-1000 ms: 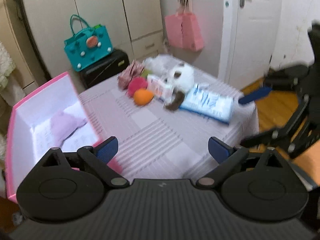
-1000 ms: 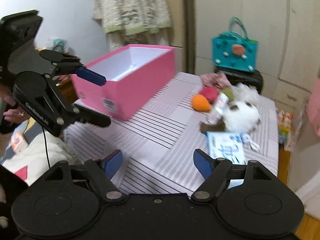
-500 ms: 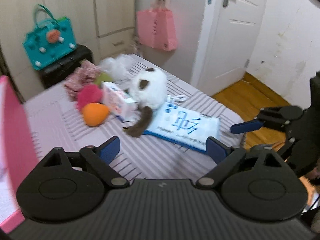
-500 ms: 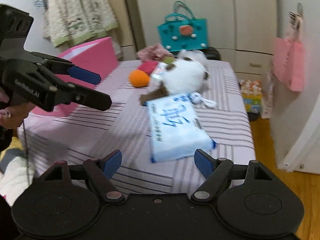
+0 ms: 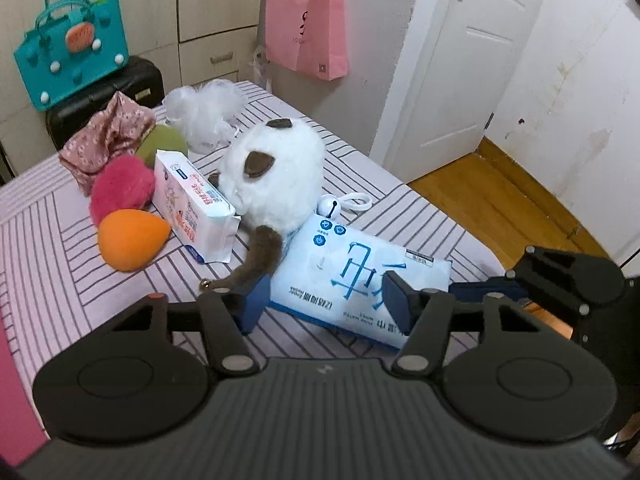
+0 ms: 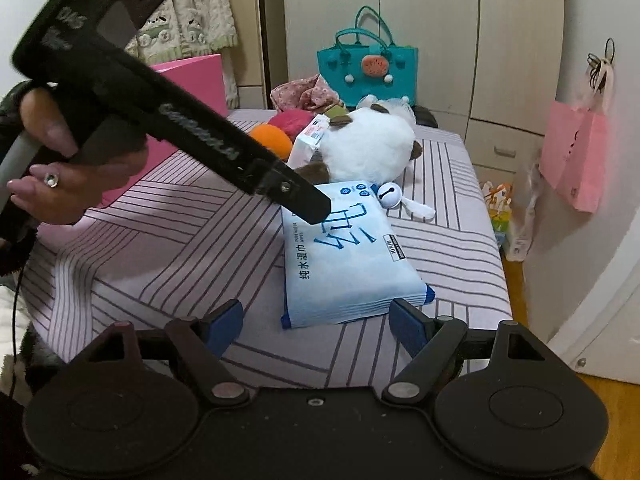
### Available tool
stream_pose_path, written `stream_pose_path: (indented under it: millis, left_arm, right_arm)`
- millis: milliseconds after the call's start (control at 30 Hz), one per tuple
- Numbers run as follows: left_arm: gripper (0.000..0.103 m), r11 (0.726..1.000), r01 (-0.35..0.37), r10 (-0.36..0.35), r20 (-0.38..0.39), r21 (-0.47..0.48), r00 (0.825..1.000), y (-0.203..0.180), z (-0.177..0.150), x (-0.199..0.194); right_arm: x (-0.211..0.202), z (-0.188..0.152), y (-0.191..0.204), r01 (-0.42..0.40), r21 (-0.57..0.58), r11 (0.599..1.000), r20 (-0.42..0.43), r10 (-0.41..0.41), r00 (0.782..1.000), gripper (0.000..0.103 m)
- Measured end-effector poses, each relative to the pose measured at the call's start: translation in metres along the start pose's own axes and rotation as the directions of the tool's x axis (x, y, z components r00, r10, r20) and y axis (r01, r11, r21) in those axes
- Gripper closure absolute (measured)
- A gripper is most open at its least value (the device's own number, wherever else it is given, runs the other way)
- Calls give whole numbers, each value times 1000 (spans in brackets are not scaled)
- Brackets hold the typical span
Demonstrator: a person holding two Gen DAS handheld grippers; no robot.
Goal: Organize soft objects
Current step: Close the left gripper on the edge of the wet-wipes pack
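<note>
Soft objects: bunched at the far end of a lilac striped cover [image 5: 60,280].

Blue wipes pack [image 5: 360,276]: flat on the cover, nearest both grippers, one corner tucked under the white plush toy [image 5: 276,176]. White bell [image 5: 330,208] with a loop, just at the pack's far edge.

Small pink-and-white wipes pack [image 5: 192,204]: leaning against the plush toy's face. Orange teardrop sponge [image 5: 128,238] touching that pack; red fluffy ball [image 5: 120,190] just behind the sponge; green piece [image 5: 162,144], floral cloth [image 5: 106,136] and white mesh puff [image 5: 200,110] farther back.

Pink box [image 6: 192,84]: on the left of the cover in the right wrist view, well apart from the blue pack.

Left gripper [image 5: 324,298]: held by a hand [image 6: 68,184], tilted down over the blue pack's end nearest the toy, jaws about half apart and closing. Pack framed between the pads, left pad beside the toy's brown tail; no pressing seen.

Right gripper [image 6: 314,320]: jaws wide, low at the opposite end of the blue pack, that end framed between the pads, no contact seen.

Beyond the cover: teal bag [image 5: 72,56] on a black case [image 5: 120,88], pink paper bag [image 5: 306,36] hanging on the wall.
</note>
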State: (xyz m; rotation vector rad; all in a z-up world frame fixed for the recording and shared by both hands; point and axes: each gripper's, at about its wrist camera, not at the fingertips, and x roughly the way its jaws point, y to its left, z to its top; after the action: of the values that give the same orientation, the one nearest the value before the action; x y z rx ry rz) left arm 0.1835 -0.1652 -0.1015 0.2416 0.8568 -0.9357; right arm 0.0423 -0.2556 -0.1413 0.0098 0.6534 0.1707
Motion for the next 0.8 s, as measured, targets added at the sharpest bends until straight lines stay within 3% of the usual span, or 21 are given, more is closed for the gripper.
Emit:
stream_pose_path:
  millis: [267, 467, 800]
  left_arm:
    - [45, 1000, -6, 6, 6, 20, 1000, -4, 7, 12]
    - [43, 1000, 10, -10, -1, -24, 1000, -2, 1, 14]
    - [42, 995, 19, -25, -56, -102, 998, -11, -8, 5]
  right_arm:
    - [0, -2, -21, 30, 17, 999, 12, -30, 999, 20]
    - [-8, -6, -28, -6, -4, 1000, 21, 6, 1000, 35]
    - [-7, -7, -30, -26, 5, 1000, 40, 26, 999, 35]
